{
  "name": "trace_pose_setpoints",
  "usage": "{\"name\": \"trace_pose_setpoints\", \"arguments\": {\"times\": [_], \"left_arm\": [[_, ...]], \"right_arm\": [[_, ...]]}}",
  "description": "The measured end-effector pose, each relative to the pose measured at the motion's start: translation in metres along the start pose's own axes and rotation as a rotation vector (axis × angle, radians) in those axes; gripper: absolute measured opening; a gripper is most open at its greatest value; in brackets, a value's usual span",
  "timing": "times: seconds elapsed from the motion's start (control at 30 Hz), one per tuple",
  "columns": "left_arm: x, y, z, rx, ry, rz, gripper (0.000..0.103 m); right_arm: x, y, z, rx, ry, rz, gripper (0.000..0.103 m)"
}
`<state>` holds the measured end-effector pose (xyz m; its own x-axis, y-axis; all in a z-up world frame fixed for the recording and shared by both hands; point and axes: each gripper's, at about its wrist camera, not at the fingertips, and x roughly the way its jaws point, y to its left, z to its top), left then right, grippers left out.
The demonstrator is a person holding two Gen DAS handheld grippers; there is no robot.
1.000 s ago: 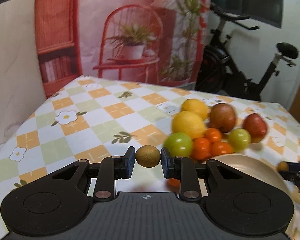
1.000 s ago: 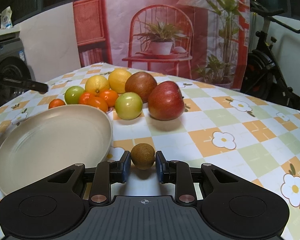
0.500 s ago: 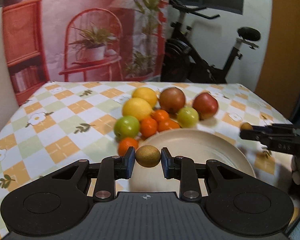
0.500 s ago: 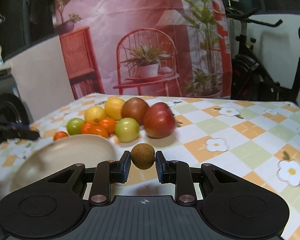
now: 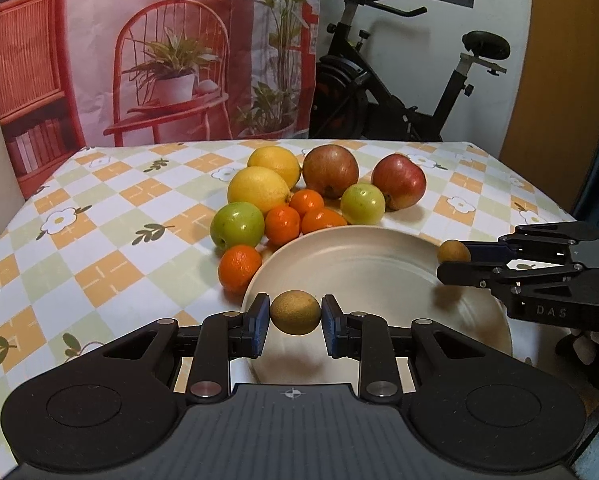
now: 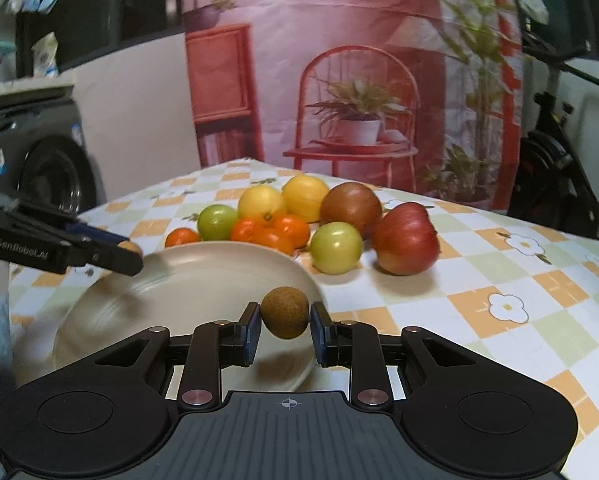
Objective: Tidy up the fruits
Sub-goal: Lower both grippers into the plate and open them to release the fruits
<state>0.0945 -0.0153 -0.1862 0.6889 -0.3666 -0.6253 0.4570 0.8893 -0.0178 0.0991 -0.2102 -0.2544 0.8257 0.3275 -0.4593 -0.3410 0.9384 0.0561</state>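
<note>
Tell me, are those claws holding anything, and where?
Each holds a small brown fruit by its sides: left claw one, right claw another.

Warm dim light, fisheye bending, slight blur.

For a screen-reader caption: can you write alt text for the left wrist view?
The left gripper holds a small brown fruit over an empty cream plate, while the right gripper brings another. Lemons, apples and tangerines cluster behind on a checked tablecloth.
</note>
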Motion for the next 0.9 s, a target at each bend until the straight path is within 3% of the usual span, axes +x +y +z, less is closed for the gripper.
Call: {"name": "trace_pose_setpoints", "arguments": {"times": [0.9], "left_arm": [[0.0034, -0.0003, -0.0026, 0.010, 0.017, 0.033, 0.030]], "right_arm": [[-0.0003, -0.0041, -0.0010, 0.014, 0.004, 0.009, 0.026]]}}
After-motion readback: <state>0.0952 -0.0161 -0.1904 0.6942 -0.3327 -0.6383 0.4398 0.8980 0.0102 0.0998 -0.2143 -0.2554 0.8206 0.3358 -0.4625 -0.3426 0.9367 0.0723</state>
